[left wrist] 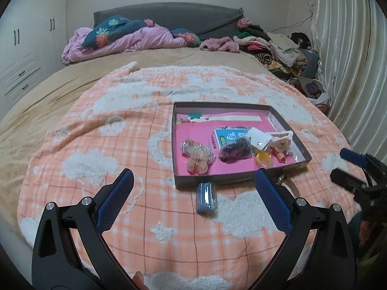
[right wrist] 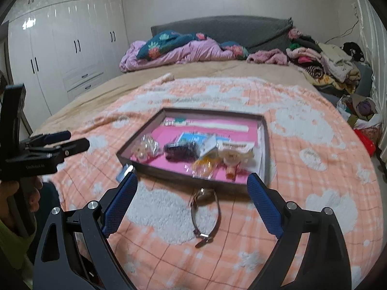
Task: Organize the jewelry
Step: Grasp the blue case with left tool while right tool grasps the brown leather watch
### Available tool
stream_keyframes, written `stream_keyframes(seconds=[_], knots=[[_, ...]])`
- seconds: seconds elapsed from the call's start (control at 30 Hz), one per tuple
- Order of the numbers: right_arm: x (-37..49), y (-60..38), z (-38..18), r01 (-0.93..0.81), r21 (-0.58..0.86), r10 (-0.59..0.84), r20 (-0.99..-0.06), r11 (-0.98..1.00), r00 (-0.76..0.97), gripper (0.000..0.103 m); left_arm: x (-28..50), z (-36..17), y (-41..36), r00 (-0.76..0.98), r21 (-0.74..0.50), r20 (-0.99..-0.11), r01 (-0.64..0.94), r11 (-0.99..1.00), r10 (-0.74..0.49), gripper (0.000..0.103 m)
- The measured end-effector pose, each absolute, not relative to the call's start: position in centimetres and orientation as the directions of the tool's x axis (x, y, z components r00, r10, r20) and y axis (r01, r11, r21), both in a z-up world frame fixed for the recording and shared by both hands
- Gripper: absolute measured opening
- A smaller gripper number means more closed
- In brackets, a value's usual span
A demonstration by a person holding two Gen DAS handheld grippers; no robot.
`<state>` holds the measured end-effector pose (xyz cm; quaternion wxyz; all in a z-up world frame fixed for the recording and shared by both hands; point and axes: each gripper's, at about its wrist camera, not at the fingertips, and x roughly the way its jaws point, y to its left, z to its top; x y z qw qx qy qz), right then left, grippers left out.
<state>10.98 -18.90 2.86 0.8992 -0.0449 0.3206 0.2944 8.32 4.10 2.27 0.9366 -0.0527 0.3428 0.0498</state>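
Note:
A shallow box with a pink floor (left wrist: 179,145) (right wrist: 264,149) lies on the orange checked blanket and holds several bagged trinkets: a clear hair clip (left wrist: 197,155), a dark purple item (left wrist: 235,148), a yellow ring (left wrist: 262,157). A small blue packet (left wrist: 205,197) lies just in front of the box, between the fingers of my open left gripper (left wrist: 193,176). A wristwatch (right wrist: 205,213) lies on the blanket in front of the box, between the fingers of my open right gripper (right wrist: 192,181). Both grippers are empty.
The orange blanket (left wrist: 96,145) covers the near half of a beige bed. Rumpled pink bedding (right wrist: 183,50) and a pile of clothes (right wrist: 321,58) lie at the far end. White wardrobes (right wrist: 60,48) stand left, a curtain (left wrist: 350,60) right.

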Motion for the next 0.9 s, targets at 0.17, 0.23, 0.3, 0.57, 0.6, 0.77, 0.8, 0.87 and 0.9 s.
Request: stream_keyframes(seconds=[0.17,0.23,0.3,0.57,0.6,0.77,0.8,0.87,0.9], knots=[[11.4,-17.6,0.5,-0.568,0.096,0.485,-0.648,0.817,0.587,0.091,9.0,0.6,4.1,0.733,-0.077,-0.679,-0.116,0.990,0.033,0.093],[11.7,-17.4,-0.6,-0.563,0.094,0.472,-0.666,0.821,0.578,0.091,9.4,-0.5,4.2,0.712,-0.096,-0.702,-0.107,0.990,0.009,0.093],[12.3,-17.4,-1.8,-0.555,0.097,0.460,-0.685,0.826,0.565,0.091,9.8,-1.9,4.1,0.691,-0.088,-0.722,-0.107,0.990,0.011,0.093],[14.7,-17.8,-6.0,-0.524,0.104,0.420,-0.736,0.846,0.532,0.091,11.2,-5.3,3.6,0.648,-0.088,-0.761,-0.082,0.993,-0.014,0.093],[15.0,-17.6,-6.6,-0.522,0.107,0.418,-0.742,0.846,0.524,0.091,11.3,-5.6,3.5,0.646,-0.088,-0.763,-0.078,0.993,-0.017,0.092],[16.4,-16.4,-8.3,-0.519,0.092,0.400,-0.754,0.850,0.521,0.086,12.6,-7.5,3.0,0.625,-0.064,-0.780,-0.055,0.996,-0.015,0.078],[16.5,-16.1,-8.5,-0.519,0.080,0.391,-0.756,0.851,0.525,0.084,13.0,-7.9,3.1,0.622,-0.068,-0.783,-0.053,0.996,-0.021,0.075],[16.7,-15.5,-8.9,-0.529,0.058,0.383,-0.758,0.846,0.529,0.065,13.5,-8.4,3.0,0.617,-0.060,-0.787,-0.048,0.997,-0.018,0.069],[16.7,-15.3,-9.1,-0.541,0.050,0.382,-0.762,0.840,0.523,0.058,13.8,-8.6,2.9,0.615,-0.051,-0.788,-0.045,0.998,-0.012,0.065]])
